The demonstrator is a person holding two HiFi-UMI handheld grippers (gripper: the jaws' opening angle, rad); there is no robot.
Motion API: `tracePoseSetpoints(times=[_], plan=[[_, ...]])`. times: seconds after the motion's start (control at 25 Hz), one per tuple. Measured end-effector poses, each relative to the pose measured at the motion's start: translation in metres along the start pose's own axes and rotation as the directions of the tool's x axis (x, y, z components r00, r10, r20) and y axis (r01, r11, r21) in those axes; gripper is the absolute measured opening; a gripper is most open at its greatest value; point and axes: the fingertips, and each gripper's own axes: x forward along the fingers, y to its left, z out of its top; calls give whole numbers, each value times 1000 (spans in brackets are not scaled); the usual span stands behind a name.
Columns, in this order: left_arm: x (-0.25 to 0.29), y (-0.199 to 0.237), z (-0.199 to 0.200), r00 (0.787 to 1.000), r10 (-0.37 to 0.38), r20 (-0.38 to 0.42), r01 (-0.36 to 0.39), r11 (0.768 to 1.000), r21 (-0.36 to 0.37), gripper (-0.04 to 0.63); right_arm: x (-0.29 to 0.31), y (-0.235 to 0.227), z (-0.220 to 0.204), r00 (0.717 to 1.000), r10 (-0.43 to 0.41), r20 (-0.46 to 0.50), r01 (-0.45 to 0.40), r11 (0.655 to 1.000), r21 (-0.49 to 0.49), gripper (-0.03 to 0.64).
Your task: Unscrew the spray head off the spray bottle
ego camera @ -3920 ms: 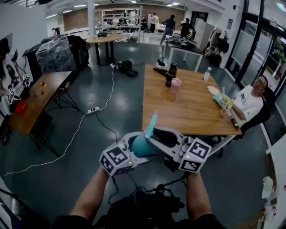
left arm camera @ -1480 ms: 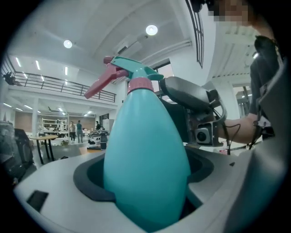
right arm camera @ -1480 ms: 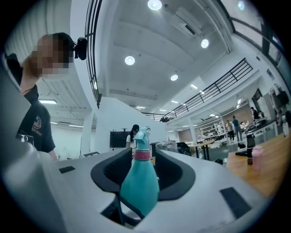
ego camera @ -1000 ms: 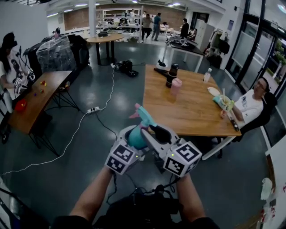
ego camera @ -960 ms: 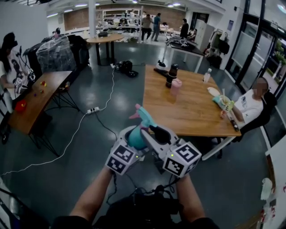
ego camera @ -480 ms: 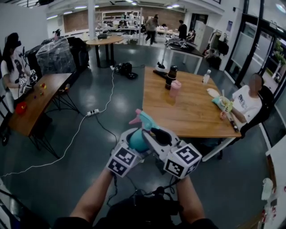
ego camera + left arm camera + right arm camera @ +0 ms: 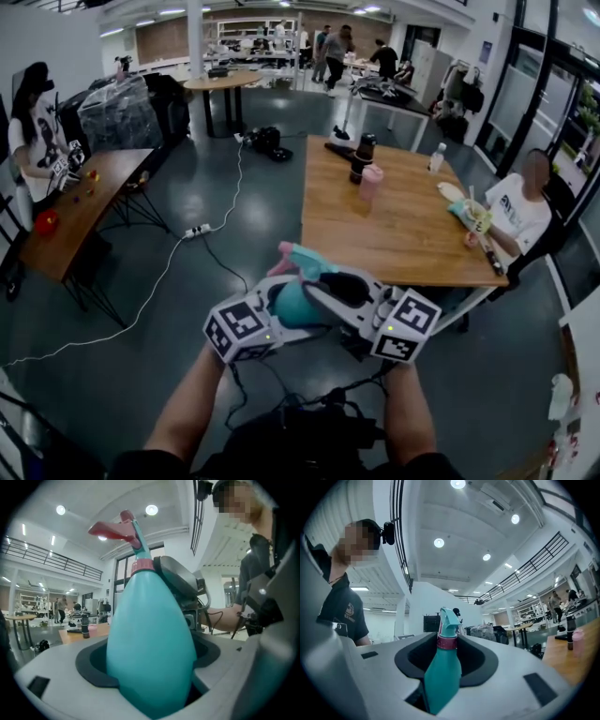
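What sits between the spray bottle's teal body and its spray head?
A pink collar on the neck of the spray bottle, clearest in the left gripper view.

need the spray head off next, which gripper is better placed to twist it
Right. The left gripper is clamped on the wide body of the spray bottle. The jaws of the right gripper have just been closing with the neck between them, below the spray head, so it likely twists.

Smooth matt plastic spray bottle (image 7: 150, 658), wooden table (image 7: 405, 234)
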Motion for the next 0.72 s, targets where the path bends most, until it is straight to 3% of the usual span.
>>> tracePoseSetpoints(times=[0.24,0.36,0.48,0.72], plan=[[-5,-18,5,993,-117,20,117,993,-8,433,-4,12,3,991,129,25,-130,991,26,138],[-5,-24,5,990,-141,24,141,990,-10,433,-7,14,3,986,164,32,-165,986,32,138],[-4,-15,3,996,-88,34,89,996,-17,433,-5,10,1,992,118,36,-119,993,26,144],[-5,18,-3,993,120,13,-119,992,-31,433,1,-5,3,999,-20,39,19,999,28,158]])
